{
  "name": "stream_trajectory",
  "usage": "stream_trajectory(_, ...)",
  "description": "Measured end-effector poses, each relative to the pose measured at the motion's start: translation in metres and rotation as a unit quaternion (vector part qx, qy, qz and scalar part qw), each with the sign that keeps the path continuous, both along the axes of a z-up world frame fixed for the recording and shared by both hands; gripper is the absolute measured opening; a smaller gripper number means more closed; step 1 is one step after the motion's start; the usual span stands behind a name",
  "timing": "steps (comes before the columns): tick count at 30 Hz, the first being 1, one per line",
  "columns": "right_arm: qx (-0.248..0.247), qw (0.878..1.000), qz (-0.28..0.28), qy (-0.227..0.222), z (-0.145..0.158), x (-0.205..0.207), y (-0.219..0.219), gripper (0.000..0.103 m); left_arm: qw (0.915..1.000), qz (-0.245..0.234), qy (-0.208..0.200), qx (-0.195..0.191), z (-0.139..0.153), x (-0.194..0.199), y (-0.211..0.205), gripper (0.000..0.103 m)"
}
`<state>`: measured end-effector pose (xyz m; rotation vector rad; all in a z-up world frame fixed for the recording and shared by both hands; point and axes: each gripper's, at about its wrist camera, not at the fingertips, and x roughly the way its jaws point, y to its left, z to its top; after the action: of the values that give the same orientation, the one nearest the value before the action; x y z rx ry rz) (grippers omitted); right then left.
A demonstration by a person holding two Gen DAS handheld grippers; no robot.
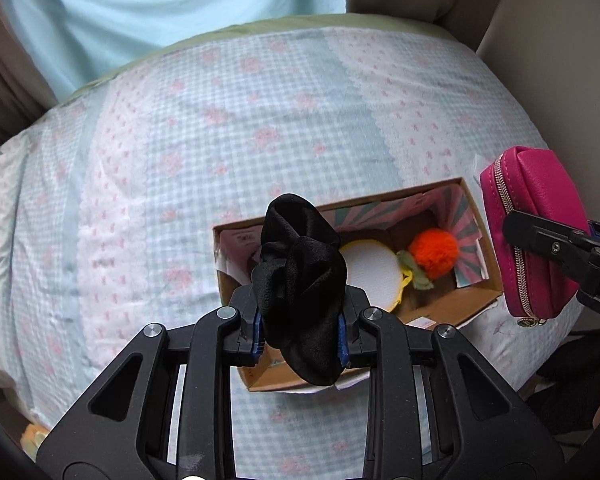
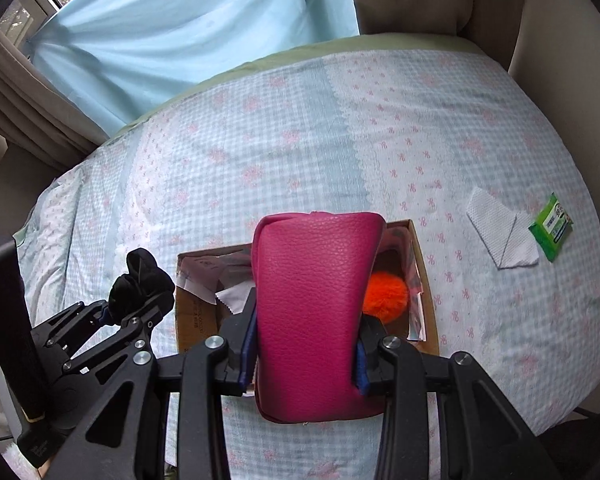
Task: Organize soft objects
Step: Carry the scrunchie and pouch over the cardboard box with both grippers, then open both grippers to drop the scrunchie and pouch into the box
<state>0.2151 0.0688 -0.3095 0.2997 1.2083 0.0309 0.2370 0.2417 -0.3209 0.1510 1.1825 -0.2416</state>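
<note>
Bed (image 2: 300,140): bears the open box and everything else here; a curtain (image 2: 172,20) hangs behind its far edge.
Box (image 1: 476,296): lies on the bed, in front of both grippers.
In the box: a pompom (image 1: 434,252) toward the right end, a round pad (image 1: 374,276) just left of it, touching or nearly so.
Left gripper (image 1: 302,344): above the box's left end, a scrunchie (image 1: 300,280) clamped between its fingers.
Right gripper (image 2: 304,364): to the right of the left one, above the box, a pouch (image 2: 312,312) between its fingers.
Tissue (image 2: 500,236): on the bed, right of the box, well apart.
Packet (image 2: 552,228): just right of the tissue.
</note>
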Motion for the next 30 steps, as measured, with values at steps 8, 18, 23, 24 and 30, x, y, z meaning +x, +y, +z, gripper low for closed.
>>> stream_trajectory(8,0.011,0.998,-0.018,0.065,-0.060,0.019,0.003,0.035,0.9973,-0.010,0.071,0.016,-0.067,0.021,0.005,0.023)
stream_trajectory(18,0.029,0.988,-0.036,0.145,-0.123,0.043,-0.010,0.035,0.9878,-0.041,0.146,0.036,-0.130,0.037,-0.011,0.023)
stream_trajectory(23,0.049,0.984,-0.035,0.165,-0.133,0.054,-0.018,0.037,0.9858,-0.053,0.153,0.045,-0.137,0.041,-0.020,0.024)
stream_trajectory(24,0.056,0.984,-0.036,0.166,-0.134,0.056,-0.019,0.039,0.9850,-0.054,0.158,0.042,-0.138,0.042,-0.022,0.034)
stream_trajectory(30,0.056,0.985,-0.053,0.156,-0.133,0.060,-0.030,0.103,0.9878,-0.064,0.140,0.022,-0.128,0.036,-0.026,0.103)
